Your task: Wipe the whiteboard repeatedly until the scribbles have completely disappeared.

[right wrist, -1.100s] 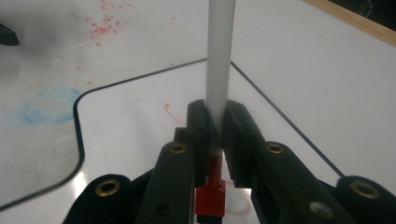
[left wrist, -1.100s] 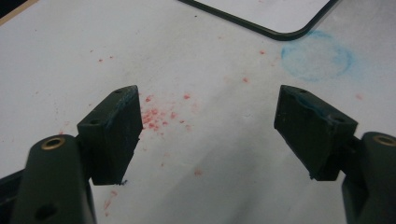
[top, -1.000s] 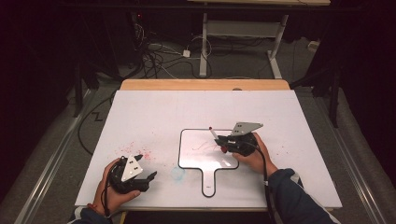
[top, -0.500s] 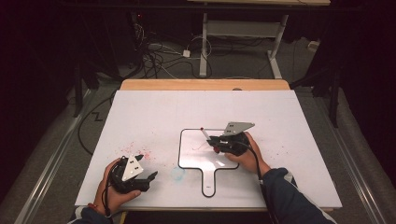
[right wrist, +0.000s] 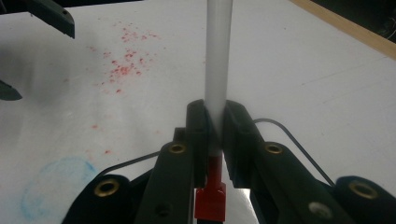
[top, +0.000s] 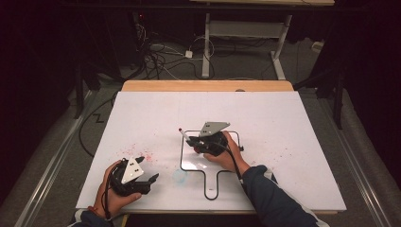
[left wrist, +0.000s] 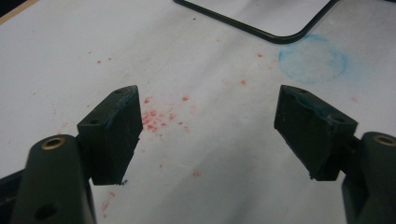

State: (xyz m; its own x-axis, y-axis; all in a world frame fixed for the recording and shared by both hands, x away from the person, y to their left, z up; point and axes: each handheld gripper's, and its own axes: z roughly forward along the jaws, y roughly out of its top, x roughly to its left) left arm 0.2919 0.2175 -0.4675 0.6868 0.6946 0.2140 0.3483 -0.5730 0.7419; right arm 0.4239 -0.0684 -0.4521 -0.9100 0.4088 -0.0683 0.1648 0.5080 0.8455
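Note:
A small whiteboard (top: 181, 156) with a black frame and a short handle lies flat on the white table. Over its upper left part my right gripper (top: 194, 144) is shut on a marker (top: 183, 134), a white barrel with a red end, which points left and away. In the right gripper view the marker (right wrist: 218, 56) runs up from between the pressed pads, its red end (right wrist: 210, 200) behind them. My left gripper (top: 150, 169) rests near the table's front left, held in a hand. It stands open (left wrist: 208, 121) with only bare table between its fingers.
Red specks (top: 142, 153) dot the table left of the board, and a faint blue smudge (top: 179, 176) lies by the board's lower left corner. The table's wooden back edge (top: 208, 85) is far off. Cables and a desk frame stand on the floor beyond.
My right gripper has slid left across the whiteboard with the marker in it. The left gripper has stayed where it was.

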